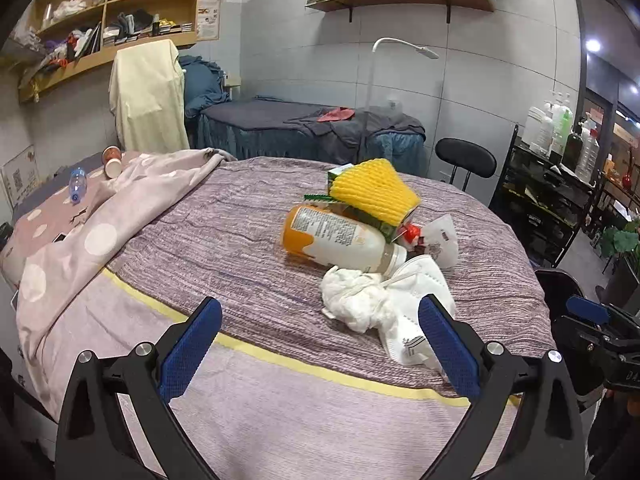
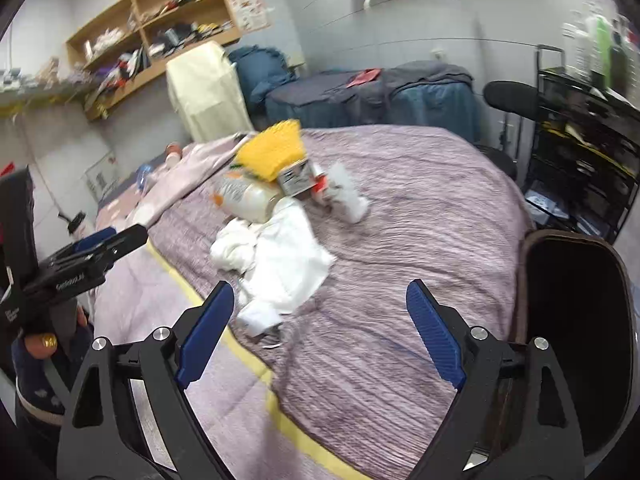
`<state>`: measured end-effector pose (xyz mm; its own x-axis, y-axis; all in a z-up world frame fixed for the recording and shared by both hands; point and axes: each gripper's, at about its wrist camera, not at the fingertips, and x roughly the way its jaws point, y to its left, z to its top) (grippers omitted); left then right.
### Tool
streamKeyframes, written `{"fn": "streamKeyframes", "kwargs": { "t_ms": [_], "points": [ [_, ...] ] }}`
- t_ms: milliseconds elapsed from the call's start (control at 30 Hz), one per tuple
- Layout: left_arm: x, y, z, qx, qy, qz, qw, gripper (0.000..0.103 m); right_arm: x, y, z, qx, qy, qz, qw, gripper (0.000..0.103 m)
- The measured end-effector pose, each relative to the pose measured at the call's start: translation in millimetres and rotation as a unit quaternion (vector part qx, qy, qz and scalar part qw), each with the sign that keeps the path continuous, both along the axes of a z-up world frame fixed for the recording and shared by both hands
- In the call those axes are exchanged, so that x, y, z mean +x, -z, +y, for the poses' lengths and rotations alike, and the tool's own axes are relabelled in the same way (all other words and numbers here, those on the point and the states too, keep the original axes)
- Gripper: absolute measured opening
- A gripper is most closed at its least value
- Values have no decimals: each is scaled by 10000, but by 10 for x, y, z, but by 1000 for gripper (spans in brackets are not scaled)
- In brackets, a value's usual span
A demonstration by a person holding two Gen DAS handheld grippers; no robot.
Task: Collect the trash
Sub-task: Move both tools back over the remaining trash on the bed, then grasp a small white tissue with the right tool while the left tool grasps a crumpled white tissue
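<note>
A trash pile lies on the purple bedspread [image 1: 224, 240]. It holds a toppled orange juice bottle [image 1: 332, 240], a yellow foam net [image 1: 376, 190] over a green carton [image 1: 340, 172], a crumpled tissue [image 1: 356, 300] and a white face mask [image 1: 416, 280]. My left gripper [image 1: 320, 304] is open just short of the tissue, with nothing between its pads. In the right wrist view the bottle [image 2: 248, 196], net [image 2: 272, 152], tissue [image 2: 236, 244] and mask [image 2: 288, 264] lie ahead. My right gripper [image 2: 320, 290] hangs open and empty over the bedspread, near the mask's lower edge.
Paper cups [image 1: 112, 162] and a clear plastic bottle [image 1: 77, 184] rest on the polka-dot blanket [image 1: 100, 236] at far left. A dark bin with a brown rim [image 2: 572, 340] stands at the bed's right edge. A second bed [image 1: 312, 128], a black chair [image 1: 466, 158] and a black rack [image 1: 552, 184] stand beyond.
</note>
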<state>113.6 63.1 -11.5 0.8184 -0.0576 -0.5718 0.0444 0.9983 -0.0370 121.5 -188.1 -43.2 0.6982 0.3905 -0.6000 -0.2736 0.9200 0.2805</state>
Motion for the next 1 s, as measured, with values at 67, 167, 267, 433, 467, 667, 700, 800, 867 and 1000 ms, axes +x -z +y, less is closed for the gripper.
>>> {"fn": "streamKeyframes", "kwargs": {
  "t_ms": [67,167,267,433,467,667,700,800,867,1000],
  "points": [
    [25,37,54,-7,-31,76,10000,97,52,55,188,-209,-258,123,9994,87],
    [60,88,124,-92,-47,162,9998,97,181,148,452,-572,-594,348,9960,87],
    [82,136,140,-141,-1,232,9996,97,312,249,639,-828,-816,593,9915,83],
    [153,221,129,-127,104,369,9992,97,498,402,828,-1234,-1075,930,9821,68],
    [184,243,123,-119,127,417,9990,97,526,429,860,-1279,-1119,983,9805,62],
    [429,384,29,-36,425,811,9958,97,555,469,904,-1168,-1250,990,9803,31],
    [467,403,0,-19,493,852,9951,97,535,447,882,-1094,-1229,954,9817,31],
    [625,479,-115,33,681,1034,9923,97,467,352,790,-904,-1121,813,9862,30],
    [741,542,-191,97,784,1200,9896,97,422,304,746,-848,-1045,763,9880,30],
    [940,652,-348,370,962,1477,9836,94,342,246,622,-714,-874,679,9913,30]
  ]
}}
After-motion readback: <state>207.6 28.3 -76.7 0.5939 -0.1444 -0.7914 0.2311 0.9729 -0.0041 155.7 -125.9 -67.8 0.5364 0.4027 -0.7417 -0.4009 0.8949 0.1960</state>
